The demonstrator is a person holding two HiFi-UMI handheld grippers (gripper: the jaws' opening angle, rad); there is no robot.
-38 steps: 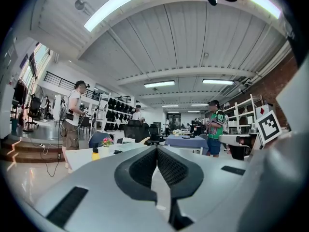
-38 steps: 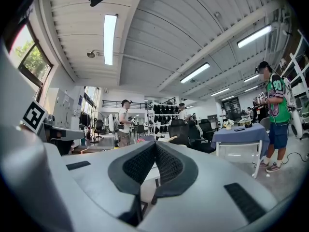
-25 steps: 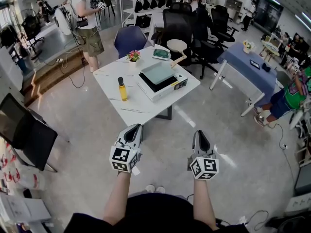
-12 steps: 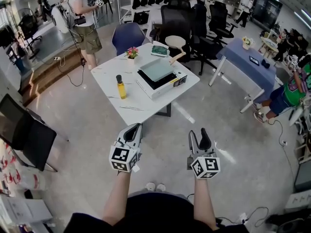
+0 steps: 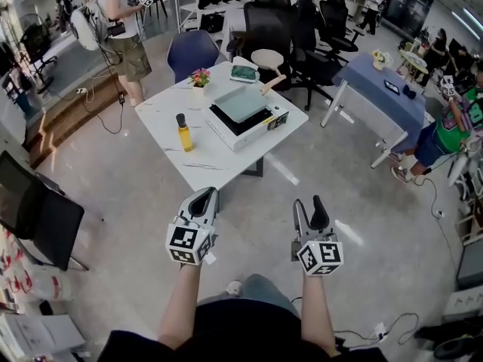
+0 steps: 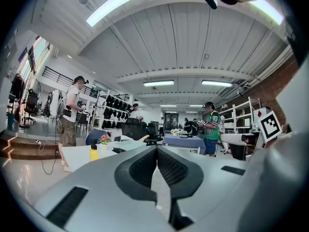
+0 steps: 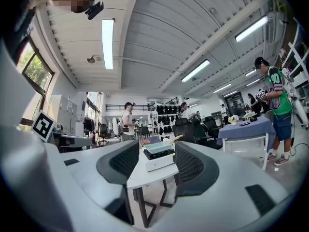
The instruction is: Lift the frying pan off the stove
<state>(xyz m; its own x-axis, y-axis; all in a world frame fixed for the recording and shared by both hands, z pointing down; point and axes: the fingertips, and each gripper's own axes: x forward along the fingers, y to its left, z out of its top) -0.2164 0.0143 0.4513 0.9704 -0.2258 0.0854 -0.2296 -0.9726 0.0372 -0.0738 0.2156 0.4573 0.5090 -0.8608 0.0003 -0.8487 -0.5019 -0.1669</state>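
The frying pan [image 5: 241, 103] is a square, pale grey-green pan with a wooden handle [image 5: 273, 84]. It sits on a white portable stove [image 5: 256, 125] on the white table [image 5: 207, 161], far ahead of both grippers. My left gripper [image 5: 205, 197] is held low at the left, shut and empty. My right gripper [image 5: 309, 204] is at the right, its jaws opening with nothing between them. In the right gripper view the pan [image 7: 159, 148] and stove [image 7: 160, 164] show far off through the gap of the right gripper [image 7: 155, 154]. The left gripper [image 6: 157, 150] shows its pads pressed together.
A yellow bottle [image 5: 183, 133], a small flower pot [image 5: 199, 77] and a green item [image 5: 244, 72] share the table. Office chairs [image 5: 272, 32] stand behind it, a blue-clothed table [image 5: 381, 89] is to the right, and a black chair [image 5: 38, 213] at the left. People stand around the room.
The right gripper's jaws have gone from shut to spread apart. The left gripper stays shut. The table has drawn slightly nearer as the person steps forward.
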